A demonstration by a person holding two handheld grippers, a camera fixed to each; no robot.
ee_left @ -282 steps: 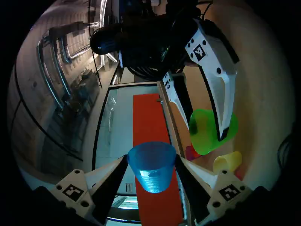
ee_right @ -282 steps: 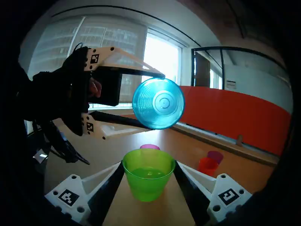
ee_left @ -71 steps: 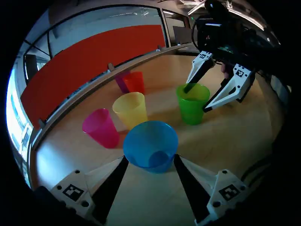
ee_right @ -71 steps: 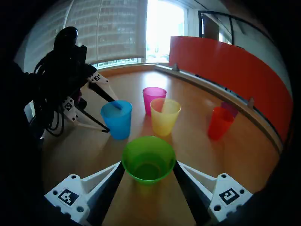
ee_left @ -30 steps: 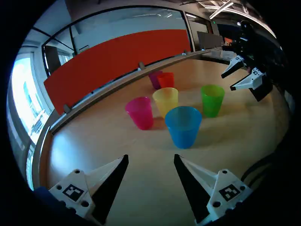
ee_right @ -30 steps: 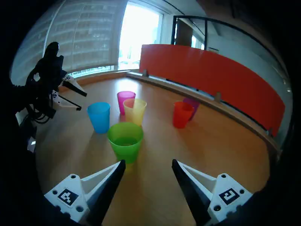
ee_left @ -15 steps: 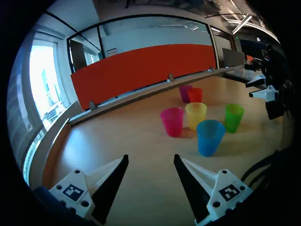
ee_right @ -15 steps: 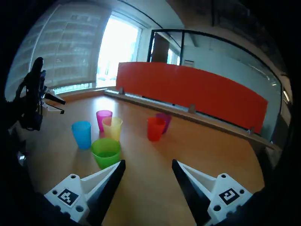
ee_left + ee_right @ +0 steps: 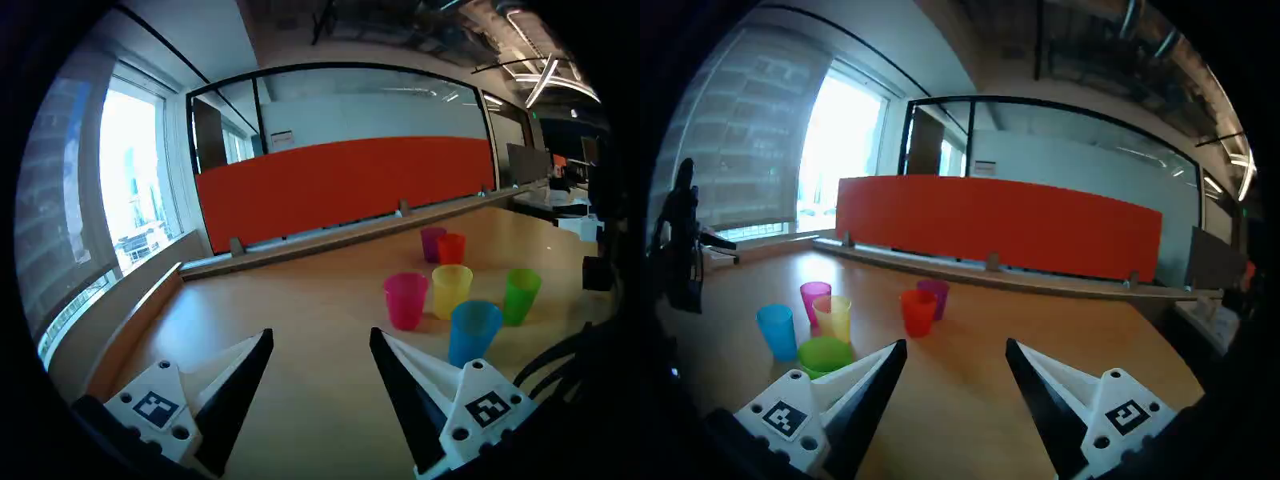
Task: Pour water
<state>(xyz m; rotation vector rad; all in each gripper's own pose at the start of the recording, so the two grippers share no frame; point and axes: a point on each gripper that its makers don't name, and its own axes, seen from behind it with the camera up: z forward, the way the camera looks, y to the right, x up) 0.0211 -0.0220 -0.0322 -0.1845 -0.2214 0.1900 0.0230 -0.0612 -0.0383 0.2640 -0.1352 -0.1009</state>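
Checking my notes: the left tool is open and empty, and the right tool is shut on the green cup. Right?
No. The left tool is open and empty, but so is the right tool: the right gripper view shows the green cup standing on the table, outside its spread fingers.

Window glare, dim edges — fisheye bending

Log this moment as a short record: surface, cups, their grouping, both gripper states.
surface: wooden table
cups: six, all upright on the table
cluster: pink cup, yellow cup, blue cup, green cup, close together
pair: red cup beside purple cup, nearer the orange partition
left gripper: open, empty
right gripper: open, empty
water: cannot tell from here
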